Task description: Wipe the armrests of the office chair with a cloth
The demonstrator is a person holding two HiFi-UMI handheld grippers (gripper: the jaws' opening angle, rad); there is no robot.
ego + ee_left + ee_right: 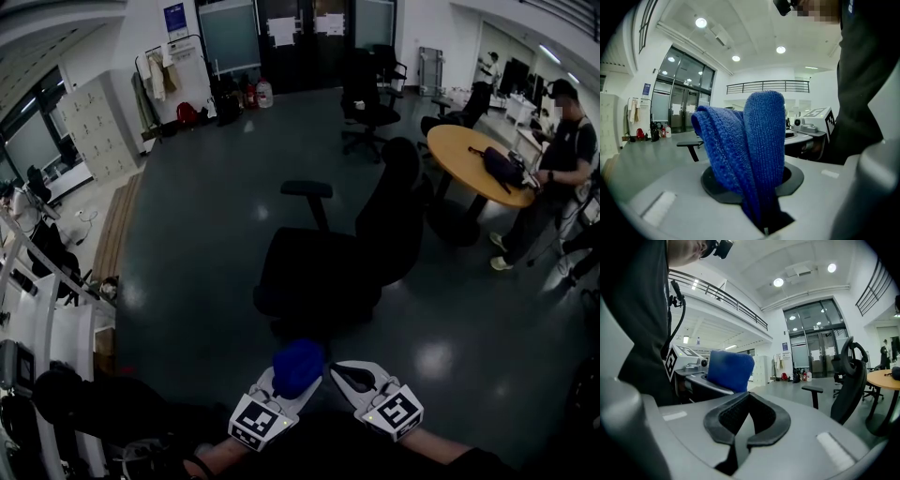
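Wide floor (206, 216) around chair (319, 272); cloth (298, 366) clamped.

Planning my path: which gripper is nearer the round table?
Right. The right gripper sits below-left of the table; the left gripper, shut on the blue cloth, is farther left.

- Deep blue, finely ribbed weave: cloth (759, 140).
- Black all over: chair (337, 267).
- Pale grey, black pads, black-and-white square markers: left gripper (296, 382), right gripper (349, 375).
- Orange-brown: table (469, 155).
- Dark grey, glossy: floor (216, 216).
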